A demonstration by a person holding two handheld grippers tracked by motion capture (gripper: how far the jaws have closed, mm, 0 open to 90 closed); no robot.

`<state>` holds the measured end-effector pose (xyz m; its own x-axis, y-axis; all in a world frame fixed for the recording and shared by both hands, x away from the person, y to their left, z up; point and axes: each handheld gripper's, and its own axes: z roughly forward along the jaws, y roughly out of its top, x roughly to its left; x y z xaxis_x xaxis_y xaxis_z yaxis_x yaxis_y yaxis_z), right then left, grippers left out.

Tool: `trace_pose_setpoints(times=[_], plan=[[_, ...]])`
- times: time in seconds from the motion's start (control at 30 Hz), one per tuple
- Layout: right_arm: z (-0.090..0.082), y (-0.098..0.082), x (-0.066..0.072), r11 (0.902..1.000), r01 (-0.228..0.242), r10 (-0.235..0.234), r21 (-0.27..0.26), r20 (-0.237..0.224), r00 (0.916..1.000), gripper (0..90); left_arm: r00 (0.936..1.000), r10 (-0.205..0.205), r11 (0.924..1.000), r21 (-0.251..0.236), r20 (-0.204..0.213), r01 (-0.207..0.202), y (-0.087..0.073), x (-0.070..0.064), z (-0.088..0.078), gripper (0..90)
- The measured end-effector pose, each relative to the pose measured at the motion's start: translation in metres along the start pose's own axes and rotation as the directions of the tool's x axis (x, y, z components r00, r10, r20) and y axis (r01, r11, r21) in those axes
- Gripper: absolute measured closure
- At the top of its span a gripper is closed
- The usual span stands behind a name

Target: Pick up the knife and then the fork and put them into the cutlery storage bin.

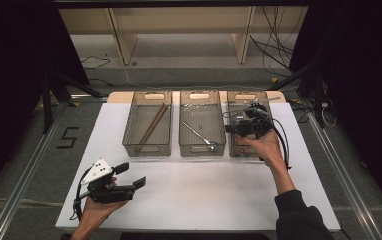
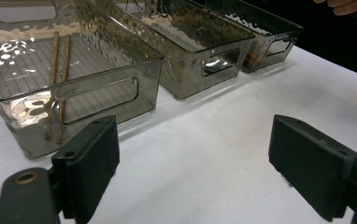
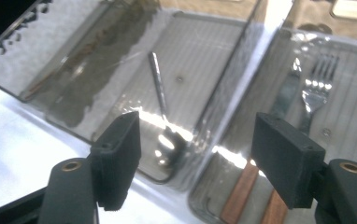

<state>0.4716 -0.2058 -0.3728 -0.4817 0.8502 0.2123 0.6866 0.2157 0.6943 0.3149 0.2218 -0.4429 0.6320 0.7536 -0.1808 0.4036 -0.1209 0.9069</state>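
Note:
Three clear bins stand in a row at the back of the white table [image 1: 204, 195]. The left bin [image 1: 147, 148] holds a pair of brown chopsticks [image 1: 152, 125] [image 2: 60, 60]. A metal spoon [image 1: 198, 134] [image 3: 160, 100] lies in the middle bin [image 1: 202, 148]. Over the right bin [image 1: 244, 95] hovers my right gripper [image 1: 229, 121] [image 3: 195, 154], open with nothing between its jaws; below it lie a fork [image 3: 314, 88] and wooden handles [image 3: 242, 191]. My left gripper [image 1: 131, 175] [image 2: 193, 168] is open and empty near the table's front left, pointing toward the bins.
In the left gripper view the left bin [image 2: 97, 100], the middle bin [image 2: 190, 79] and the right bin [image 2: 270, 46] recede to the right. Bare white tabletop lies between the bins and the front edge. Cables trail on the floor behind the table.

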Motion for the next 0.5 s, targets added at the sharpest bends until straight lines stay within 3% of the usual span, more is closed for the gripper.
trace_pose_setpoints(times=[0.5], plan=[[-0.018,-0.029,0.028,0.9923,0.066,-0.075,-0.105,-0.081,0.9939,28.5,0.9999,-0.005,1.0000,0.004,0.009,0.004,0.000,0.000,0.000,15.9]])
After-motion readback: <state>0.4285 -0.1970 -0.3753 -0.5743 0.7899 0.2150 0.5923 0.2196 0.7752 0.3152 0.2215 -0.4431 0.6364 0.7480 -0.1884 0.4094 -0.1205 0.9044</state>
